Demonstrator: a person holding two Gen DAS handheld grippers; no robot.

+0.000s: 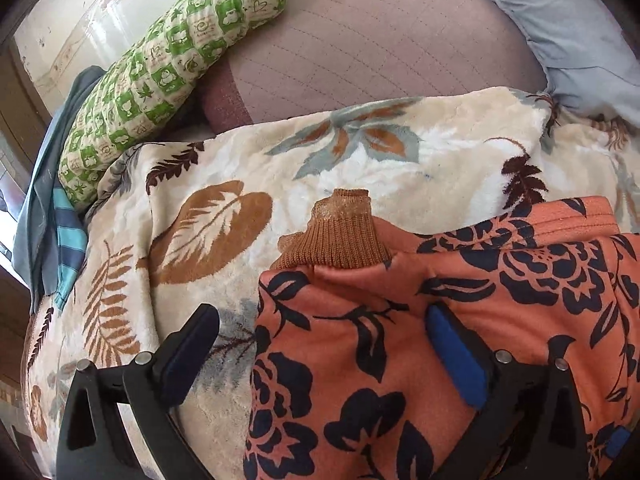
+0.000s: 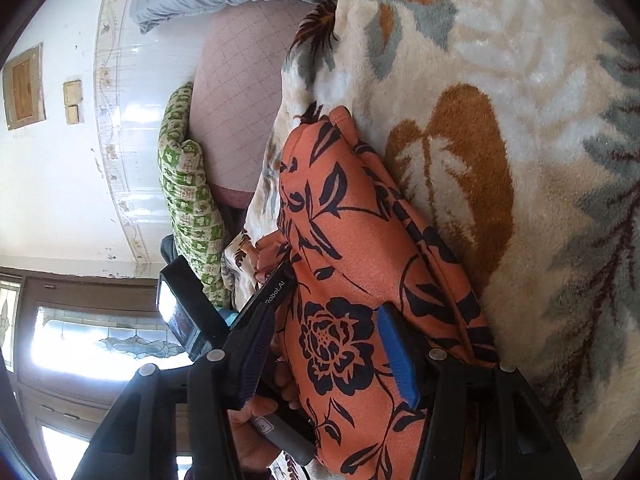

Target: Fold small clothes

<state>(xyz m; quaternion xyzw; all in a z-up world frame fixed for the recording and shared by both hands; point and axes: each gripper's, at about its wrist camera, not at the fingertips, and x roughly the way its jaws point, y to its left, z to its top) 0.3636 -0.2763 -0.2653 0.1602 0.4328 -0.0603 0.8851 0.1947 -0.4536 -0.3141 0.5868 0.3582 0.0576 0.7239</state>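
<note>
- The orange flowered garment (image 1: 440,320) lies on the leaf-patterned fleece blanket (image 1: 224,168) that covers the bed, its brown ribbed cuff (image 1: 340,236) pointing toward the far pillows.
- It looks already doubled over: in the right wrist view the cloth (image 2: 340,240) sits as a thick, layered bundle with a rounded edge, so I judge at least one fold is made.
- The left gripper (image 1: 320,344) stands with its jaws spread wide, straddling the garment's near-left edge; one finger is over the blanket, the other over the cloth. It grips nothing.
- The right gripper (image 2: 328,356) has the bundle between its parted jaws. Whether the pads truly press the cloth I cannot tell; there seems to be slack on both sides.
- What is left, by my reckoning: the cuff end sticks out untidily, so a last fold or a tuck and smoothing seems due.
- A green checked cushion (image 1: 168,64) and a blue striped cloth (image 1: 64,232) lie at the bed's far side, untouched.
</note>
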